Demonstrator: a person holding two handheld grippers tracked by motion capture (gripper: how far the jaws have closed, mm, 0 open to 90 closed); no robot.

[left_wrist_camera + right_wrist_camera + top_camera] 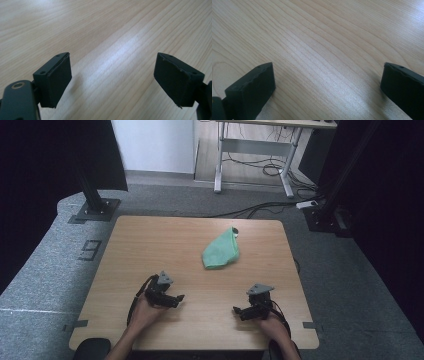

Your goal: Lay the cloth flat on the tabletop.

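both grippers low on the table, cloth lying apart

wooden table (150, 245) stands on grey carpet, with a desk frame (255, 155) behind it. landmark: green cloth (221, 251), bunched on the table's far half, right of the middle. left gripper (176, 298) sits nearer the person than the cloth and to its left, well apart from it; its jaws are spread over bare wood, nothing between them. right gripper (238, 311) sits nearer than the cloth, slightly to its right, jaws spread wide with nothing between them.
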